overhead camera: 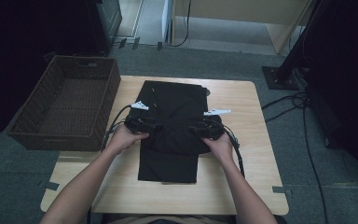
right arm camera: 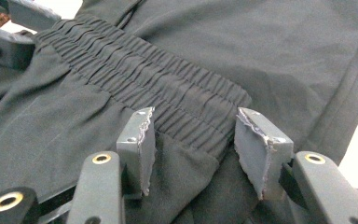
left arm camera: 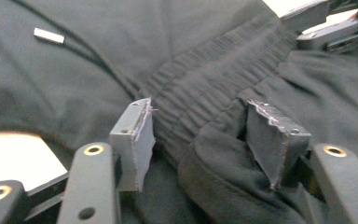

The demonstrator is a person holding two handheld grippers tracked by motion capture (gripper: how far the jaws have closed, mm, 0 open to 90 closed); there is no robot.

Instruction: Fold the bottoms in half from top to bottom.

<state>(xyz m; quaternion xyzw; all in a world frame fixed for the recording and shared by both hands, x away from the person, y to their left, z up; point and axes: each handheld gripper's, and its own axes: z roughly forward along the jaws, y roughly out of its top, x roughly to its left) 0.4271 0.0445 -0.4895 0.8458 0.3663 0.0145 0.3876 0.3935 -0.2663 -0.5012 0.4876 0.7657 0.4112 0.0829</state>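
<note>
- Black trousers (overhead camera: 172, 126) lie folded mid-table (overhead camera: 256, 154), elastic waistband (right arm camera: 149, 79) turned back across the middle of the garment.
- Left gripper (left arm camera: 198, 135): jaws apart, waistband edge and a cloth fold between the pads, not pinched.
- Right gripper (right arm camera: 193, 140): jaws apart over the waistband's end, nothing clamped.
- Wicker basket (overhead camera: 65, 105) just left of the table.
- Drawcord tip (left arm camera: 49, 35) rests on the cloth.

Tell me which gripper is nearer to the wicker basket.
Left. The left gripper sits at the left edge of the black trousers, close beside the wicker basket. The right gripper is at the trousers' right edge, with the garment between it and the basket.
</note>
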